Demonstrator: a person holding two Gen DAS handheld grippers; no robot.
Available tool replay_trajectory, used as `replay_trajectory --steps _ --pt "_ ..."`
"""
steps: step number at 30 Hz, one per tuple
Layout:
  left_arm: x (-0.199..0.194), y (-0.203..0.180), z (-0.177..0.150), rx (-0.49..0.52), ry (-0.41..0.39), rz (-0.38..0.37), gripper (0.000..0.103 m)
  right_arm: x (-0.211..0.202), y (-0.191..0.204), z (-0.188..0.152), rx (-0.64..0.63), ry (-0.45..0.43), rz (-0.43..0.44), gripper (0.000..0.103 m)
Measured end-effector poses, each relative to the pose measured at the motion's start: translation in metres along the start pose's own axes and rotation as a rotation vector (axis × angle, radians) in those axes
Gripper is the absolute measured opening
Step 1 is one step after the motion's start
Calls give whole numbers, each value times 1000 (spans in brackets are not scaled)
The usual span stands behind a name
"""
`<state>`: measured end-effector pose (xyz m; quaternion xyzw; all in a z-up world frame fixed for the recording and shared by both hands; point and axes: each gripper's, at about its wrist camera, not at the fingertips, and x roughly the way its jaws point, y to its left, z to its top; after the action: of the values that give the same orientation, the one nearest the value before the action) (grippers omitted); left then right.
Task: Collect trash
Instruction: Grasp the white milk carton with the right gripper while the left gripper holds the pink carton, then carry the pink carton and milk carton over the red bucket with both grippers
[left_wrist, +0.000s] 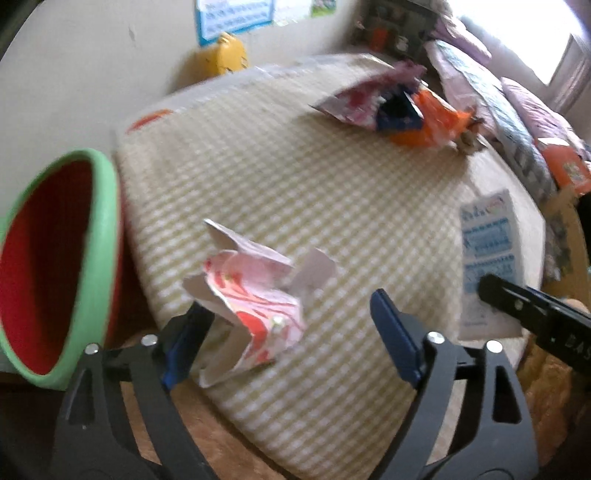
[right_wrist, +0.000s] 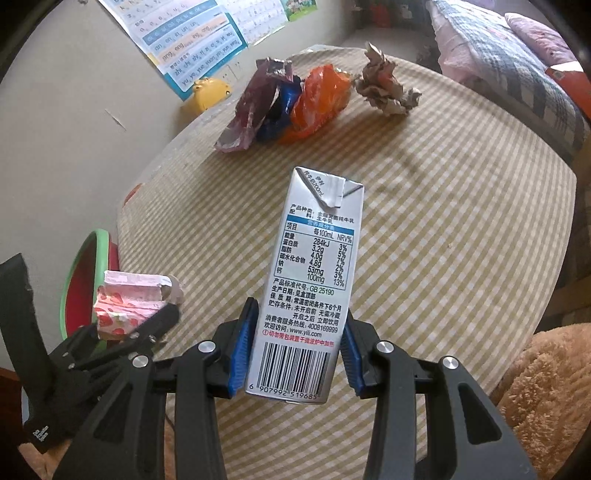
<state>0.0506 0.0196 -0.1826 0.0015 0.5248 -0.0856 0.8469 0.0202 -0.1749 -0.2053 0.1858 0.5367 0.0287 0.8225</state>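
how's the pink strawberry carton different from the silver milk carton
The pink strawberry carton is crushed and torn open; the silver milk carton keeps its box shape. The pink one sits loose between the open left gripper; the silver one is clamped in the right gripper. Both are small drink cartons.

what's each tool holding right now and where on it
The right tool grips the silver milk carton across its barcode end. The left tool stands open; the crumpled pink strawberry carton touches one pad, ungripped.
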Motion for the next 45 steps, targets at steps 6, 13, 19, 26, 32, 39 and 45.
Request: replay_trajectory --steps 6,13,19,26,32,39,45 --pt "-2 4 1 1 -4 3 85 2 -3 1 11 4 0 42" --pt "4 7 2 37 48 56 85 3 -5 3 22 13 11 49" --pt "9 -4 0 148 29 147 83 4 -4 2 17 15 0 51" --pt "7 -5 0 193 -1 176 63 6 -2 0 9 18 -11 51" --pt "-2 1 2 167 -23 143 60 7 1 -1 -1 23 -29 51" --pt "-14 5 3 140 -53 102 60 12 10 -8 -59 40 -75 41" --pt "-36 16 6 103 -106 85 60 -10 23 -7 -87 -20 -69 40"
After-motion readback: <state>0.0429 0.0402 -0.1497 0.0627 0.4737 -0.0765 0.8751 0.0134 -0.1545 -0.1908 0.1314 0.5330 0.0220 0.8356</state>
